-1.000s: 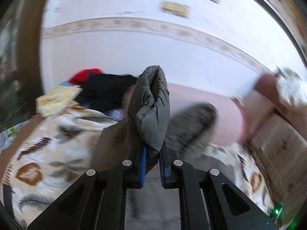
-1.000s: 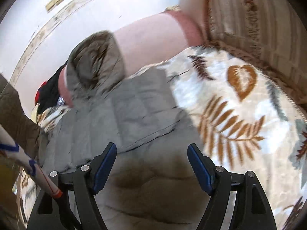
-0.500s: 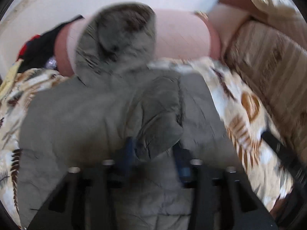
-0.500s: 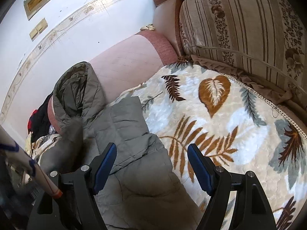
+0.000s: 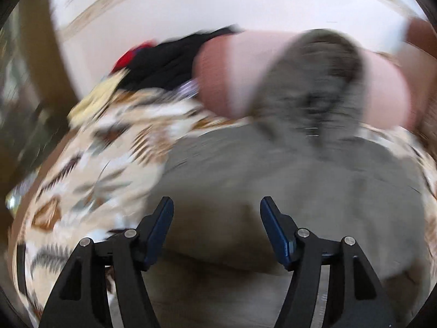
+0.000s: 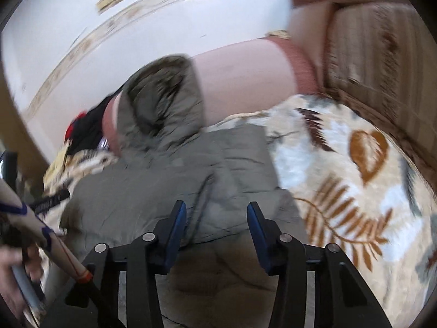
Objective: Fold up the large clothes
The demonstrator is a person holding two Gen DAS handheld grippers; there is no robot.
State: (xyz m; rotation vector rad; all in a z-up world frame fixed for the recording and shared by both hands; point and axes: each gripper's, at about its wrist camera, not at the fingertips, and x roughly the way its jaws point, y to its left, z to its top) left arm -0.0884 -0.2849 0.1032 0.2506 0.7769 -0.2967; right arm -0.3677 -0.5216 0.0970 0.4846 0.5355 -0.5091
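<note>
A grey-green quilted hooded jacket point(image 5: 286, 180) lies on a leaf-patterned blanket point(image 5: 90, 180), its hood point(image 5: 314, 87) propped against a pink bolster point(image 5: 229, 73). My left gripper point(image 5: 215, 218) is open and empty just above the jacket's near part. In the right wrist view the jacket point(image 6: 169, 180) has its side folded over the body, and the hood point(image 6: 164, 101) rests on the bolster point(image 6: 245, 79). My right gripper point(image 6: 217, 224) is open and empty above the jacket's lower half. Both views are motion-blurred.
A pile of black, red and yellow clothes point(image 5: 164, 63) lies at the far left of the bed. A striped patterned cushion point(image 6: 382, 63) stands on the right. The blanket point(image 6: 355, 180) spreads to the right of the jacket. The left hand and its tool point(image 6: 32, 240) show at lower left.
My left gripper held a jacket sleeve up, brought it down onto the body, and has let go and opened wide. My right gripper stayed open and its jaws have narrowed somewhat.
</note>
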